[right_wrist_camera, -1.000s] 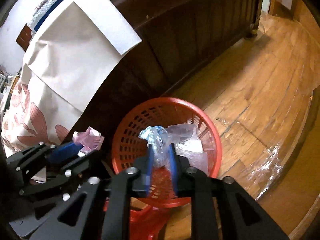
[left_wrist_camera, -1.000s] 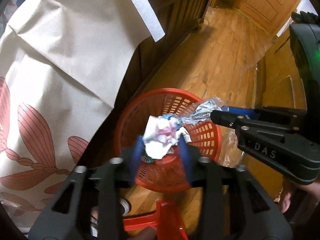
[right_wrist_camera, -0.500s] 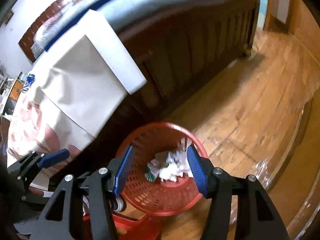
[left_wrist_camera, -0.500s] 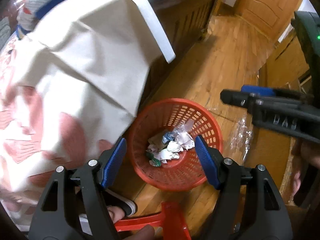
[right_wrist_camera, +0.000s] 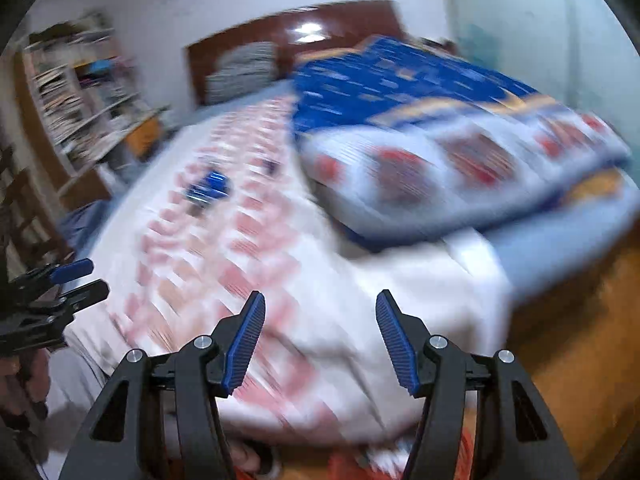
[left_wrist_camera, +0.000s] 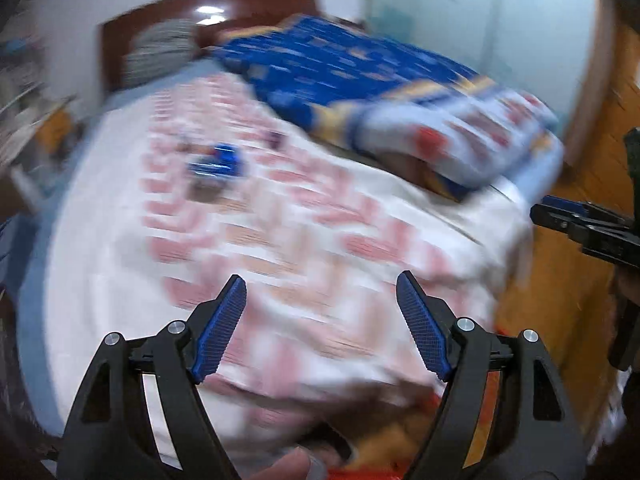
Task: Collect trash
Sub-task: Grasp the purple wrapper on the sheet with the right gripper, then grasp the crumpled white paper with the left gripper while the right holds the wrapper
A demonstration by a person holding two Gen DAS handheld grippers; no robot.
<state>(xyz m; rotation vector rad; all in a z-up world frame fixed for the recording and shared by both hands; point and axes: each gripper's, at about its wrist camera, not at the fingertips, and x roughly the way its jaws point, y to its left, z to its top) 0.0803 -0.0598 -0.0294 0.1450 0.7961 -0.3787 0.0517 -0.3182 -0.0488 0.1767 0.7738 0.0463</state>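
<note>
Both views are smeared with motion blur, so fine detail is lost. A bed [left_wrist_camera: 280, 240] fills most of each frame, covered by a white sheet [right_wrist_camera: 328, 320] with a pink leaf print. A blue quilt [left_wrist_camera: 340, 68] with a pale patterned border lies across the upper right of the bed, and a striped pillow [right_wrist_camera: 240, 68] leans on the dark headboard [right_wrist_camera: 320, 20] at top centre. Shelves [right_wrist_camera: 80, 92] crammed with books stand at the upper left of the right wrist view. Wooden floor [right_wrist_camera: 580, 340] shows at the right edge.

The trash left to gather is a small blue crumpled thing [left_wrist_camera: 218, 162] on the sheet, upper left of centre in the left wrist view, and left of centre [right_wrist_camera: 208, 190] in the right wrist view. It looks shiny, like a wrapper, but the blur hides what it is. Nothing lies between it and either gripper.

The left gripper [left_wrist_camera: 320, 300] tilts down over the sheet, its jaws opening wide with nothing between them. The right gripper [right_wrist_camera: 320, 316] tilts down likewise, jaws apart and empty. Each shows in the other's view at the frame edge. A strip of red [right_wrist_camera: 348, 464] peeks in at the bottom of the right wrist view.
</note>
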